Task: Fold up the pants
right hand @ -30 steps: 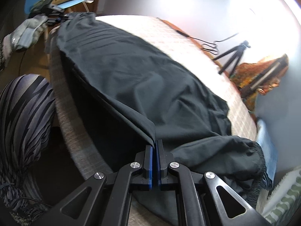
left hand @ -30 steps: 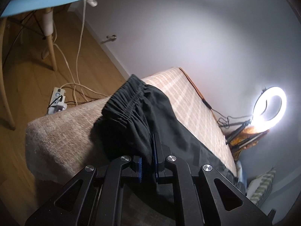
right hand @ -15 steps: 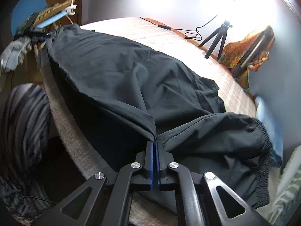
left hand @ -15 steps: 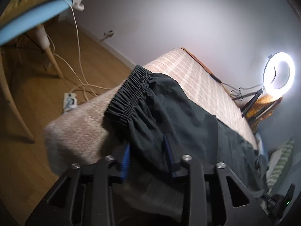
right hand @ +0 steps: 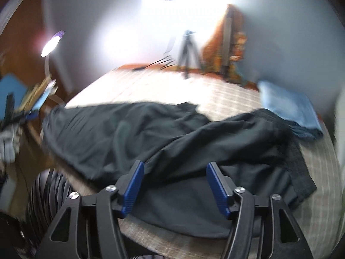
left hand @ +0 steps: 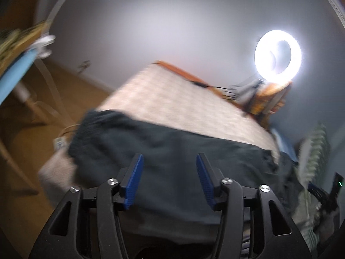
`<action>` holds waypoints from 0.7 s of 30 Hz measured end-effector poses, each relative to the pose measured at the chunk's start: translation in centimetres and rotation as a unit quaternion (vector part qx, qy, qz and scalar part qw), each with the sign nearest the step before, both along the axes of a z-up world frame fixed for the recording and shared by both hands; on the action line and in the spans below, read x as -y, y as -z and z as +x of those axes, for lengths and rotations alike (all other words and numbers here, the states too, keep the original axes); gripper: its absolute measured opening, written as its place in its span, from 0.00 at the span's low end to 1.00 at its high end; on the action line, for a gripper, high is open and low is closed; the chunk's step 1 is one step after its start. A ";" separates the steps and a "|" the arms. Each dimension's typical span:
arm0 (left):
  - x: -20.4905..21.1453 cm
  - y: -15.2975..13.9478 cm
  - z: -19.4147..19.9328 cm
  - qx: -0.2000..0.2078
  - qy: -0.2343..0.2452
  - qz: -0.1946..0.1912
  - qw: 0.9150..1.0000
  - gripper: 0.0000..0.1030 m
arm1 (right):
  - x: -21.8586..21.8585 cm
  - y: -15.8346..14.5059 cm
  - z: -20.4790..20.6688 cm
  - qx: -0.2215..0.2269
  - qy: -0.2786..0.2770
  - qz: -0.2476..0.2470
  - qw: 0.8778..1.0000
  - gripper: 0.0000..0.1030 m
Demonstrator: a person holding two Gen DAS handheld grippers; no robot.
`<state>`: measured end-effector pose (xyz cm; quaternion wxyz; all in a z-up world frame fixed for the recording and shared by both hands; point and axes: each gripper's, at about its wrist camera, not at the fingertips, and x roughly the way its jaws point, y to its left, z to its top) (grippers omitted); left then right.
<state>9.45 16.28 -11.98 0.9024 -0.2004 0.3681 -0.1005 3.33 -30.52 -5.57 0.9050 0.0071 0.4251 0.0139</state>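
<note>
Left wrist view shows the left gripper point(left hand: 168, 179) with its jaws opening, blue pads point(left hand: 134, 181) well apart and nothing pinched between them; the black pants point(left hand: 172, 151) lie below and beyond the tips, not touching the pads as far as the blur allows. The right wrist view shows the same for the right gripper point(right hand: 175, 185): jaws opening, pads clear of the cloth, the pants point(right hand: 151, 138) spread under them.

The pants lie along the near edge of the bed point(left hand: 172, 99), on its pale checked cover. The gathered waistband point(left hand: 86, 129) sits at the left end by the bed's corner. In the right view a leg point(right hand: 248, 133) lies doubled over toward a blue cloth point(right hand: 289, 110) at the far right, with creases running across the middle. A ring light point(left hand: 277, 56) glares from the back wall.

The step in hand looks like letting go of a laid section and getting ready for the next fold. To do it well, both grippers should lift straight off so the pads do not drag the thin cloth back. Before the next grip, the wrinkles in the middle want smoothing and the edges want lining up. Each gripper should then pinch all layers at matching points, so the fold comes over even.
</note>
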 end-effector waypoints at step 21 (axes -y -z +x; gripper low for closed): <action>33.5 -3.2 12.8 -0.046 0.351 -0.013 0.935 0.63 | 19.4 2.6 -4.8 -0.009 0.283 0.081 0.956 0.74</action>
